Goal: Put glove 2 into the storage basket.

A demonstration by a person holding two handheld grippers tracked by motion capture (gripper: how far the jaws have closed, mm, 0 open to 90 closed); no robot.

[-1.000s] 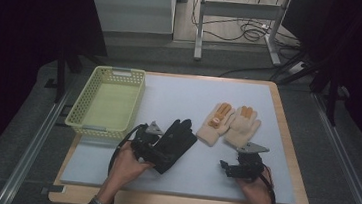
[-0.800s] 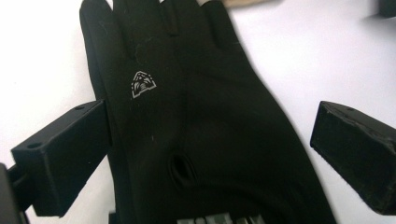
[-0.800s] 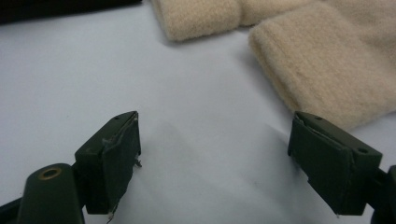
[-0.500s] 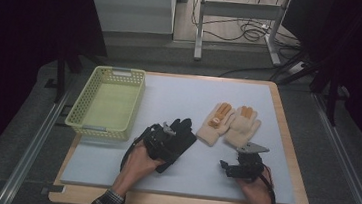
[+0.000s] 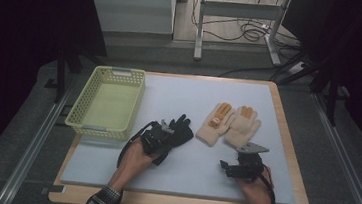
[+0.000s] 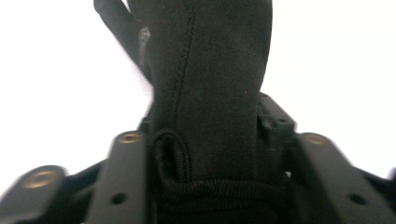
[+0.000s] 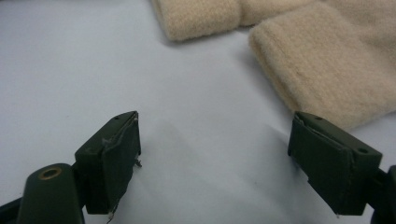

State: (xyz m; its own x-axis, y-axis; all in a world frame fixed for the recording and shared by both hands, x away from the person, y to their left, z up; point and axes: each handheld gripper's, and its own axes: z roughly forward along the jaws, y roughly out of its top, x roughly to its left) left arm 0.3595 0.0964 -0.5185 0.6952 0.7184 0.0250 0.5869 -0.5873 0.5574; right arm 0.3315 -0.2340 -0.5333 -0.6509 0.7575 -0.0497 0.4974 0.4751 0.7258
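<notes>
Already clamped, the left gripper [image 5: 161, 136] has just closed its jaws on the cuff end of the black glove [image 5: 176, 131], which in the left gripper view fills the gap between the two jaws, its ribbed hem and loop sitting deep at their base. The glove's long axis runs straight out from the jaws, fingers pointing away toward the far side of the grey mat [image 5: 179, 97]. To carry it cleanly, the person would do best to lift before swinging toward the yellow basket [image 5: 80, 114], so the dangling fingers clear the rim. The right gripper [image 5: 235, 165] rests with jaws wide apart and nothing between them, the cream gloves [image 5: 229, 124] lying just beyond their tips.
</notes>
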